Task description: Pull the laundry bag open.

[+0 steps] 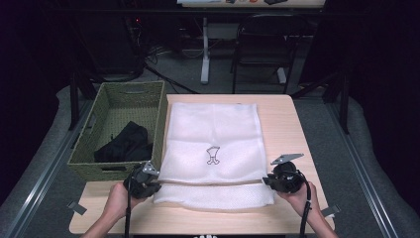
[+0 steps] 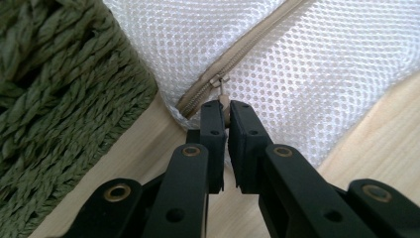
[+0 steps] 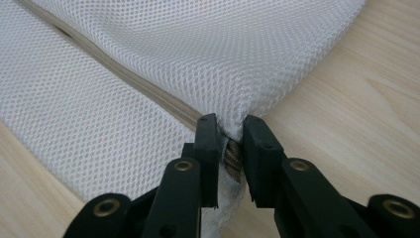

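While basket [image 1: 114, 106] holds black cloth [image 1: 126, 144].

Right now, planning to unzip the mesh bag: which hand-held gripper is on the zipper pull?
The left hand-held gripper, beside the green basket; the right one pinches the bag's far corner.

Left gripper [image 2: 225, 110] jaws pinch the zipper pull [image 2: 224, 99].

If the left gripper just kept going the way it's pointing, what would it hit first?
The left gripper is shut on the zipper pull of the white mesh bag, so it would push straight into the bag along its zipper. The green woven basket sits off to the side, probably out of line.
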Demonstrator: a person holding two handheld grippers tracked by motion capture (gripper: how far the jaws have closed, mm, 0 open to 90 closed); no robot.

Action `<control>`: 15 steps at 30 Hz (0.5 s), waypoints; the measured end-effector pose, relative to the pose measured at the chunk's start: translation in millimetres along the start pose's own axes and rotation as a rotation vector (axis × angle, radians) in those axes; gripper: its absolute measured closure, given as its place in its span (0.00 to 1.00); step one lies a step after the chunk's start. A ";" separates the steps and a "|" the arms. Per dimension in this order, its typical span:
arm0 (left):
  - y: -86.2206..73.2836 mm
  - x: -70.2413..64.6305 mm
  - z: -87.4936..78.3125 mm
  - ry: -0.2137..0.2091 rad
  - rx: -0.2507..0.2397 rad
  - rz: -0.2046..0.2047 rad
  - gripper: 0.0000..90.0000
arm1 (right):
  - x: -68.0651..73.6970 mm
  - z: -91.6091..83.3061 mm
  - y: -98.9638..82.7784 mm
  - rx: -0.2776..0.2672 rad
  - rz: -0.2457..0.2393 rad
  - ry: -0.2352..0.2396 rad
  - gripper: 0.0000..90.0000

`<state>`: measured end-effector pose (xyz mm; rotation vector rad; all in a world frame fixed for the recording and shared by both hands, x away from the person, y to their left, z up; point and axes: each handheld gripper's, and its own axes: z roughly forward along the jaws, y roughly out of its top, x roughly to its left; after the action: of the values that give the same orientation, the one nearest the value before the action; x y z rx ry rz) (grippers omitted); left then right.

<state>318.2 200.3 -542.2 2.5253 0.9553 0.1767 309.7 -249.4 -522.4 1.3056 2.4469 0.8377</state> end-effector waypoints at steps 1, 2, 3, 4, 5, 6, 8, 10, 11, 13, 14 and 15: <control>-0.1 0.3 -0.1 -0.013 -0.001 -0.005 0.92 | 0.1 0.0 0.0 0.002 -0.002 -0.001 0.86; 0.0 0.0 -0.5 -0.017 -0.002 -0.004 0.91 | 0.3 0.2 -0.1 0.006 -0.005 -0.002 0.86; 0.1 -0.2 -0.8 -0.026 -0.005 -0.006 0.91 | 0.7 0.3 -0.1 0.008 -0.004 -0.003 0.86; 0.3 -0.5 -1.0 -0.027 -0.005 -0.001 0.90 | 1.0 0.6 -0.1 0.008 -0.005 -0.005 0.86; 0.4 -1.1 -1.0 -0.031 -0.009 -0.002 0.90 | 1.2 0.7 -0.1 0.008 -0.006 -0.005 0.86; 0.5 -1.1 -1.3 -0.035 -0.013 -0.003 0.89 | 1.4 0.6 -0.2 0.009 -0.001 -0.006 0.86; 0.8 -1.7 -1.7 -0.040 -0.017 -0.001 0.89 | 1.4 0.6 -0.3 0.010 -0.001 -0.006 0.86; 1.6 -2.9 -2.3 -0.056 -0.025 0.001 0.89 | 1.2 0.1 -0.4 0.009 -0.005 -0.008 0.86; 2.5 -4.8 -2.5 -0.056 -0.026 0.004 0.89 | 1.2 0.0 -0.4 0.009 -0.004 -0.008 0.86; 4.0 -6.1 -2.5 -0.066 -0.033 0.012 0.88 | 1.2 -0.5 -0.5 0.009 -0.004 -0.008 0.85; 4.8 -6.7 -1.9 -0.066 -0.033 0.016 0.87 | 1.2 -1.0 -0.6 0.007 -0.006 -0.005 0.84; 6.0 -7.6 -0.7 -0.071 -0.032 0.022 0.87 | 1.4 -1.4 -0.6 0.008 -0.010 -0.006 0.83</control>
<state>315.8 191.6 -538.7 2.4958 0.8902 0.1074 307.9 -249.0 -521.5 1.2963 2.4522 0.8208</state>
